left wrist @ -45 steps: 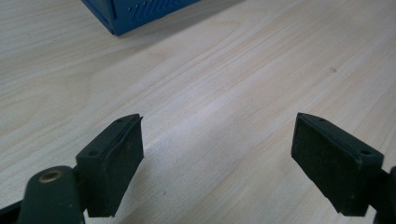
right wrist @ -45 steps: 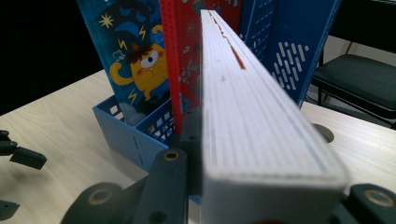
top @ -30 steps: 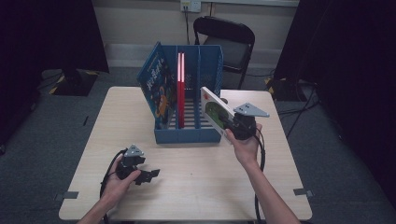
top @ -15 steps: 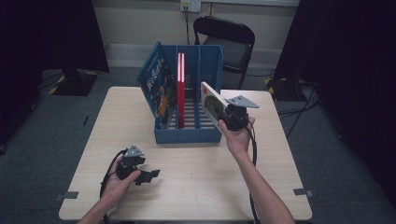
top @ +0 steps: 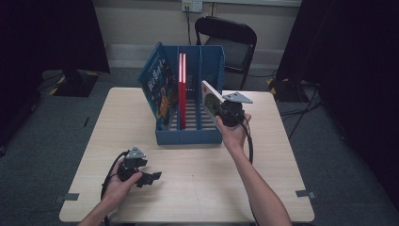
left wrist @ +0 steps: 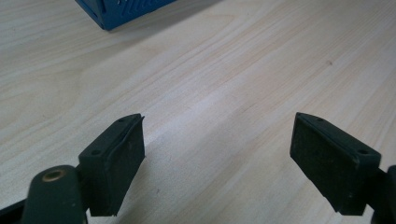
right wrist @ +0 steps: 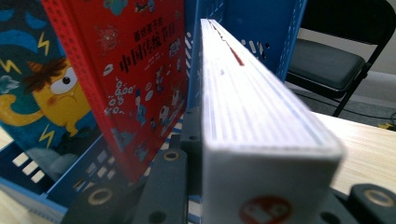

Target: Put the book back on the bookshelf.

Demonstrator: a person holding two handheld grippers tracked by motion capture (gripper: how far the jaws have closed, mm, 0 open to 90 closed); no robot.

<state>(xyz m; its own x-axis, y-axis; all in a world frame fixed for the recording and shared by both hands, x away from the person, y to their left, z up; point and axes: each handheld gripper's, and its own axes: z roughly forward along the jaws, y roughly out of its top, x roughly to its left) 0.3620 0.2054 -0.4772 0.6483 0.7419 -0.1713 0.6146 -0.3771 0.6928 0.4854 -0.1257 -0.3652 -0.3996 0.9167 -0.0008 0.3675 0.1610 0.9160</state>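
Observation:
My right gripper (top: 225, 112) is shut on a white-edged book (top: 211, 100), held tilted in the air over the right end of the blue file rack (top: 188, 136). In the right gripper view the book's white page edge (right wrist: 252, 116) runs away from me between the jaws toward the rack's right slot. A red book (top: 181, 89) stands upright in the middle slot, and a blue cartoon book (top: 157, 87) leans against the rack's left side. My left gripper (top: 151, 178) rests low over the table at front left, open, its pads (left wrist: 116, 158) holding nothing.
The rack stands at the back middle of the light wooden table (top: 197, 188). A black folding chair (top: 233, 44) is behind the table. Cables trail from both grippers. Bare tabletop lies between the left gripper and the rack (left wrist: 121, 11).
My right gripper has carried the book left and a little forward, from beside the rack toward its right slot. The left gripper has stayed put.

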